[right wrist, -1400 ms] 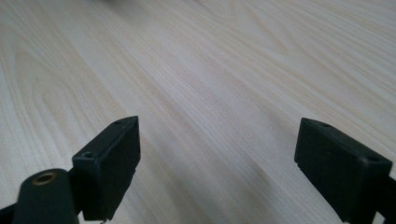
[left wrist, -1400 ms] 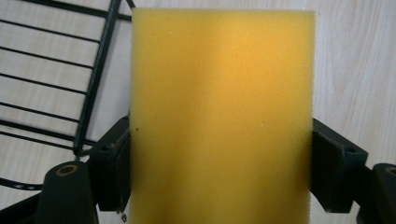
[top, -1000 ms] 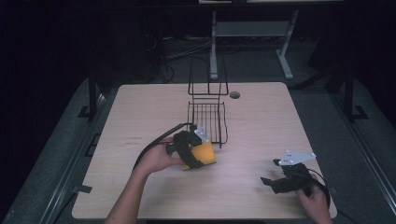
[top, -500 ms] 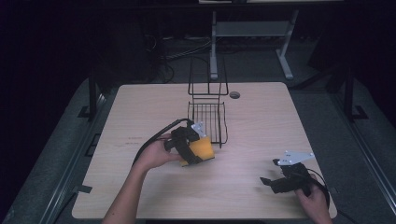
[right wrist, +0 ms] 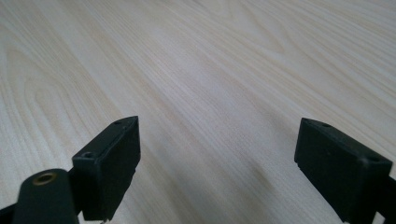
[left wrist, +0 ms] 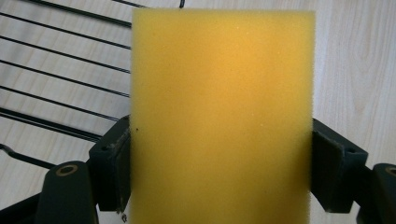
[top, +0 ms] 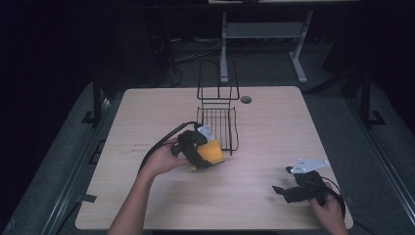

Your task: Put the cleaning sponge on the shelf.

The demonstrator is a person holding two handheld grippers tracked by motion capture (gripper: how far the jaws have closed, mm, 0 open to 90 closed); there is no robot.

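The sponge (left wrist: 222,116) is clamped between the jaws of the left gripper (top: 198,149), so the pickup is judged done. It is held just above the worktop (top: 274,127), close to the near edge of the wire basket (top: 219,122); placing it inside seems left. At near right, the right gripper (top: 293,191) rests spread wide, holding nothing.

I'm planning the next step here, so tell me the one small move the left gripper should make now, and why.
Probably carry the yellow sponge a little forward and up over the near rim of the wire basket. The left gripper is shut on the sponge, which sits just outside the basket's near corner, low over the table. The right gripper is open and far off.
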